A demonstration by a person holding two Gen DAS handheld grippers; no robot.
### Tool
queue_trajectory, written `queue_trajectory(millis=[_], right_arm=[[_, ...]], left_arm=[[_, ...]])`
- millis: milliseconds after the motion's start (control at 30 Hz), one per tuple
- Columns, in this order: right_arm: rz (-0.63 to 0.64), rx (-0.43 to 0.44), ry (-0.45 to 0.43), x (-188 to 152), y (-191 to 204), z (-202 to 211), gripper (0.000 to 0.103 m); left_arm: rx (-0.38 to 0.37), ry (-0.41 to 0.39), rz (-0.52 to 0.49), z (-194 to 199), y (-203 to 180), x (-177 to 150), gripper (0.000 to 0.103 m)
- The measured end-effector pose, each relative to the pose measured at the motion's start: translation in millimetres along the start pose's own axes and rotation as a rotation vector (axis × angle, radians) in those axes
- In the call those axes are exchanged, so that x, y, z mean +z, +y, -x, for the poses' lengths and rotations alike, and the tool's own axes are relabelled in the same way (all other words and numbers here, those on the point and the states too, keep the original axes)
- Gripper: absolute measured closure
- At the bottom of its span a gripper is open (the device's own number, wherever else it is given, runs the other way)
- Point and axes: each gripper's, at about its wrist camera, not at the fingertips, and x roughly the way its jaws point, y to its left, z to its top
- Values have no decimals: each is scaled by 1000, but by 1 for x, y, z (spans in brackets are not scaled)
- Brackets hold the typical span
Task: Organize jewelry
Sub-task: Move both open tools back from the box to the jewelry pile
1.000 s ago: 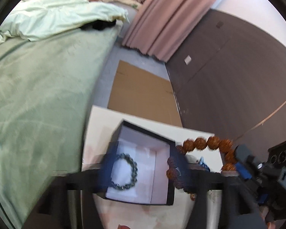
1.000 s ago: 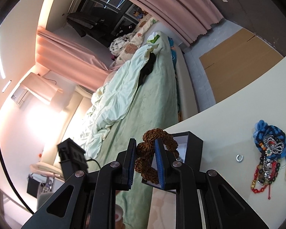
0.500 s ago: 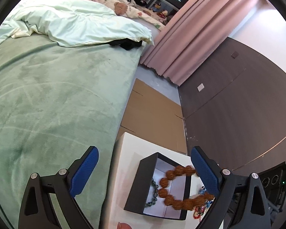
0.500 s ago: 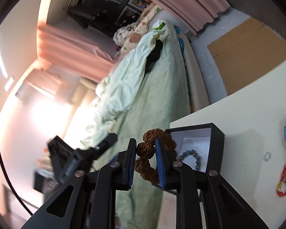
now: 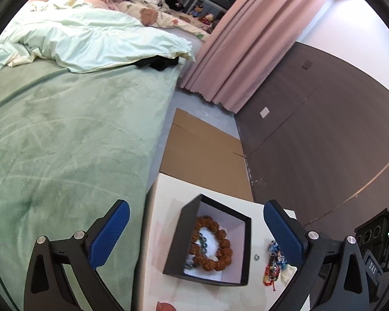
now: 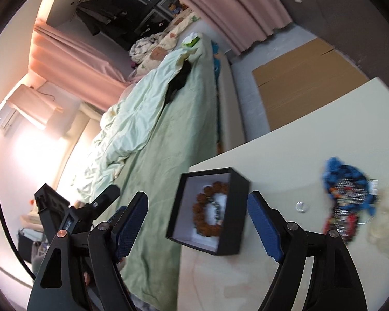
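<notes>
A black box with a white lining (image 5: 180,235) (image 6: 237,207) stands on the cream table (image 5: 163,233) (image 6: 311,155). A brown bead bracelet (image 5: 215,259) (image 6: 202,223) lies in it around a smaller dark bead bracelet (image 5: 203,241) (image 6: 217,207). My left gripper (image 5: 197,233) is open and empty, held above the box. My right gripper (image 6: 197,223) is open and empty, its fingers either side of the box. A pile of coloured jewelry (image 5: 275,264) (image 6: 347,197) and a small silver ring (image 5: 256,257) (image 6: 301,206) lie right of the box.
A bed with green covers (image 5: 64,142) (image 6: 173,129) runs along the table's left edge. Flat cardboard (image 5: 205,153) (image 6: 306,88) lies on the floor beyond the table. Pink curtains (image 5: 246,51) and a dark wall (image 5: 324,129) stand behind. The left gripper's body (image 6: 72,217) shows at left.
My right gripper has opened and let the brown bracelet drop into the box. My left gripper has drawn back and risen, open.
</notes>
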Motion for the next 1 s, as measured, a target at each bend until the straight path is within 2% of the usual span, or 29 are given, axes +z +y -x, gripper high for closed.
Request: queue_trajectory(millis=[267, 433, 600, 800, 1000], right_arm=[[-26, -97, -100, -2, -27, 59, 23], [-56, -192, -140, -7, -44, 86, 23], [-64, -240, -171, -18, -52, 107, 23], [-103, -298, -164, -37, -71, 118, 23], [-151, -379, -145, -44, -89, 120, 23]], left_arm=[[-64, -12, -23, 15, -18, -13, 0], [-79, 4, -68, 20, -33, -22, 0], [-93, 17, -108, 24, -49, -32, 0], [-101, 21, -152, 27, -69, -46, 0], [-121, 66, -203, 18, -90, -60, 0]])
